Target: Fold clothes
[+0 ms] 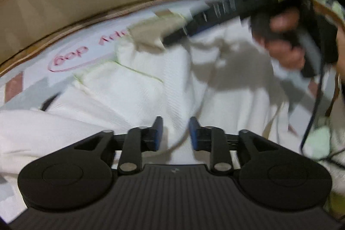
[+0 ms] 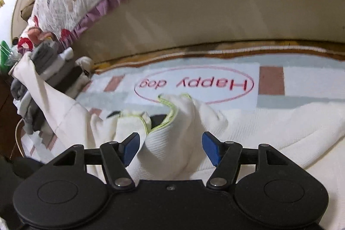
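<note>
Both claws [image 1: 175,132] [image 2: 171,149] hang unclenched over ribbed white cloth [image 2: 172,135] edged yellow-green.

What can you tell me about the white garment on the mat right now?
The white garment is a ribbed knit with yellow-green piping along its hems. It lies rumpled, not yet folded flat, on the printed mat lettered "Happy dog". In the right wrist view a raised fold with an open, piped edge stands between the right gripper fingers, whose pads look clear of it. The left gripper hovers over it, jaws apart, gripping nothing.
</note>
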`<state>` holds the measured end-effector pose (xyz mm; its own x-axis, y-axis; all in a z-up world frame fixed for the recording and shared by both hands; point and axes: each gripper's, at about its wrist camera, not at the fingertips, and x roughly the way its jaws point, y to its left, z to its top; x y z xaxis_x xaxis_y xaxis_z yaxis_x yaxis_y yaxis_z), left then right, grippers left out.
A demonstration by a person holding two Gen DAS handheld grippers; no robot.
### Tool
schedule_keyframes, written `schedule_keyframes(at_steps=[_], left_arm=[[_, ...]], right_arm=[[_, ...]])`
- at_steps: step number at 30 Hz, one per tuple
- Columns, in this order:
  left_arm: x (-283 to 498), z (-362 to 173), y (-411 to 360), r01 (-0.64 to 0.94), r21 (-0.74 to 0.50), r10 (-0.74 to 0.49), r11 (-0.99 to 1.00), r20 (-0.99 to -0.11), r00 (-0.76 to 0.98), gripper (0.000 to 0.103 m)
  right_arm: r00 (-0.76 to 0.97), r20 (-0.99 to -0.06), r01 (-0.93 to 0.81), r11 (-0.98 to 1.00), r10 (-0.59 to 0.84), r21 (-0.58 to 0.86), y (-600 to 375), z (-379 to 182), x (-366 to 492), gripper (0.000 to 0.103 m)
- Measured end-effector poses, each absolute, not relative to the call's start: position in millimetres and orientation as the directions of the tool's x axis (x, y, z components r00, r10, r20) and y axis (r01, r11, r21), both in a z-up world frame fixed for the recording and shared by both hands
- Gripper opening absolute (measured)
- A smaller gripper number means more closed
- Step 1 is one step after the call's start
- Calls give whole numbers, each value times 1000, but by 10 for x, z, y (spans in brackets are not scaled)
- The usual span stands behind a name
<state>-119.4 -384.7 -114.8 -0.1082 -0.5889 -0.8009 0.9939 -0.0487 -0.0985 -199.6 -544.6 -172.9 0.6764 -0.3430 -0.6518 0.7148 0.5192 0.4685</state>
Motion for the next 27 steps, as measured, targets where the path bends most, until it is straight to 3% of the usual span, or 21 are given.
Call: schedule_keyframes(at_steps=[3,4,5,6,12,16,17,18,19,22,27], left_arm=[[-969,-981,-3901,991,-127,-637,40,-767,-73,41],[-889,-970,-3917,989,-133,-645,67,-762,-59,41],[-808,-961,-3931,986,-139,-653,93,-756,-45,41],[-762,-1032,-4013,984,-147,-639,102,-767,-48,42],[-669,-1457,-4348,972,-134,-536,194,-844,-9,57],[-666,-1561,-4331,954,-176,-551,242,-834,-14,66],[-668,-1574,-4331,952,-187,-554,243,-832,-23,55],[-699,-1587,-4363,969,-167,-533,182,-845,-45,19],[-774,-1550,-4393,990,-95,-524,105,-851,-25,6],[-856,-1284,-4273,994,-60,-570,86,-821,-1,5],[-840,-701,-3671,985,-141,-759,97,-651,-19,5]], right_arm=[[668,-647,725,515,-367,457,-5481,-1792,-1984,67],[668,-639,727,519,-381,450,-5491,-1803,-1983,58],[668,-631,728,524,-394,442,-5501,-1812,-1981,27],[677,-611,719,544,-410,432,-5489,-1784,-1981,10],[787,-421,614,644,-451,456,-5387,-1425,-2183,9],[779,-404,627,626,-480,464,-5367,-1294,-2469,9],[773,-416,633,620,-479,464,-5379,-1298,-2515,9],[768,-427,639,614,-477,463,-5390,-1301,-2560,9],[762,-440,646,613,-475,455,-5400,-1309,-2553,9],[759,-460,648,605,-461,463,-5439,-1335,-2539,9],[759,-526,630,634,-384,448,-5414,-1378,-2496,10]])
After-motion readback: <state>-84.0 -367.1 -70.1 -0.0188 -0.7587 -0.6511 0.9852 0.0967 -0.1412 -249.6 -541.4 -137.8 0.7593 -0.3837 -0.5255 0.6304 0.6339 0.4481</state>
